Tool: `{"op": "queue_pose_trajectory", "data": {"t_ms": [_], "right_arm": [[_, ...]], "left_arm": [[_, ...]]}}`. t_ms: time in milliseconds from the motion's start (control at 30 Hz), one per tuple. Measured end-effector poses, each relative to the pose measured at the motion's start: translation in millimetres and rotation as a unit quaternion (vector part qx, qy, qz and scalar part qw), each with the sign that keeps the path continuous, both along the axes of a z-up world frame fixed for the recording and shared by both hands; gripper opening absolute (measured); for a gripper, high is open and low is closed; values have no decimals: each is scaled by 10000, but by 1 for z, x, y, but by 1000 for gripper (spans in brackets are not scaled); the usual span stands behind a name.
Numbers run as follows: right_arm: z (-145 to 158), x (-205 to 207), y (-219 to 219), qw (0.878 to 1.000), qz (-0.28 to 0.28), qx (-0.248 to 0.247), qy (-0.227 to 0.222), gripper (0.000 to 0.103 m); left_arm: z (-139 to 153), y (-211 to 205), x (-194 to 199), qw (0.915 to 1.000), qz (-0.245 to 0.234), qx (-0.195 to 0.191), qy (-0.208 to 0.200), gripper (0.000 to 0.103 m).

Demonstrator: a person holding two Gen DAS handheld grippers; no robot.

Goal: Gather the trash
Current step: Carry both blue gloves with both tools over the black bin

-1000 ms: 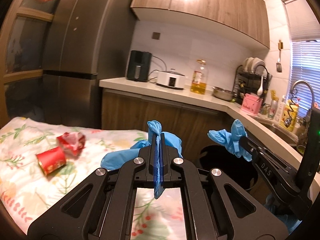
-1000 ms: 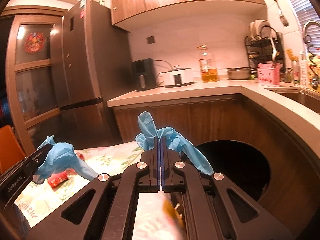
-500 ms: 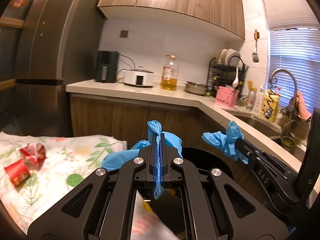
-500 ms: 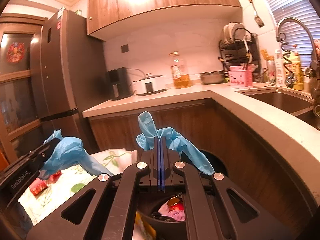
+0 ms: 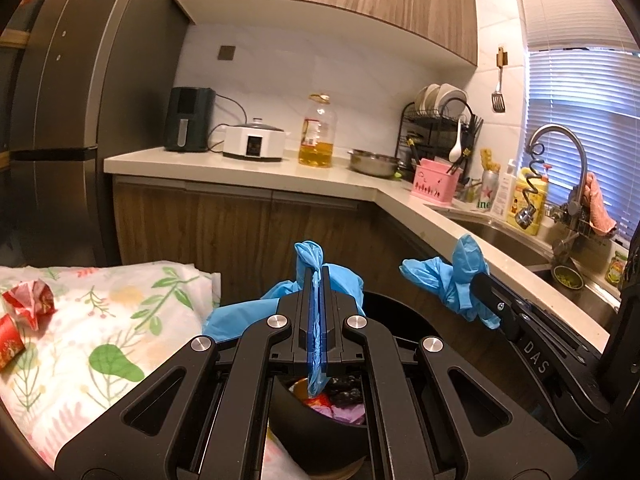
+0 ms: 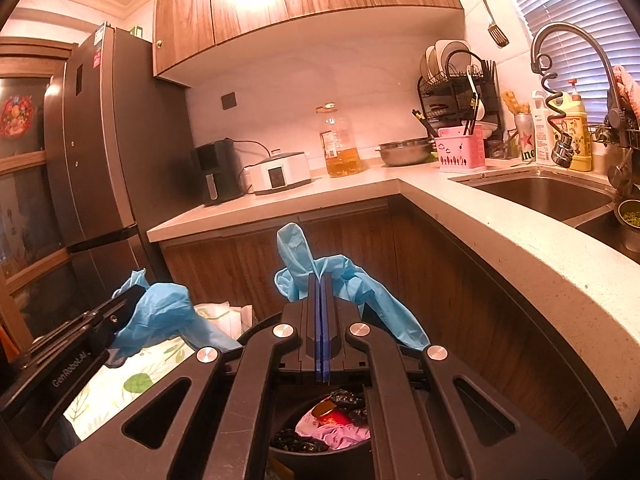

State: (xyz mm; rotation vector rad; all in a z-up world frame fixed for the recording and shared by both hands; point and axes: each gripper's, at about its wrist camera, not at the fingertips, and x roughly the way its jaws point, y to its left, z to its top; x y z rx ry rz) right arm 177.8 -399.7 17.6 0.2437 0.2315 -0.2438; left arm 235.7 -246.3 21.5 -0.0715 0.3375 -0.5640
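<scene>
Both grippers hang above the round black trash bin point(image 6: 320, 446), left gripper point(image 5: 317, 280) and right gripper point(image 6: 321, 280) jaws each clamped on a crumpled blue disposable glove point(image 5: 340, 278).

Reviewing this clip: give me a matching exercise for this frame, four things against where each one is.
Things:
1. left gripper's blue glove
2. red crumpled wrapper
3. oil bottle
4. pink cloth

Places:
A. on the counter, right of the white cooker
B. inside the black trash bin
C. on the floral tablecloth
D. pinched between shut jaws, above the bin

Pairs: 1-D, 2-C, 3-A, 4-B
</scene>
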Motion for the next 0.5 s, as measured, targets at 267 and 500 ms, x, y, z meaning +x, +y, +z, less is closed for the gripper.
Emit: {"op": "queue_pose_trajectory", "data": {"t_ms": [267,500], "right_arm": [[-4,6,-5,10000,7,68,51,1],[-7,11,-7,9999,35,96,67,1]], "left_arm": [[-10,-15,9,9999,-124,77,57,1],[-17,-25,17,9995,-250,136,128,1]]}}
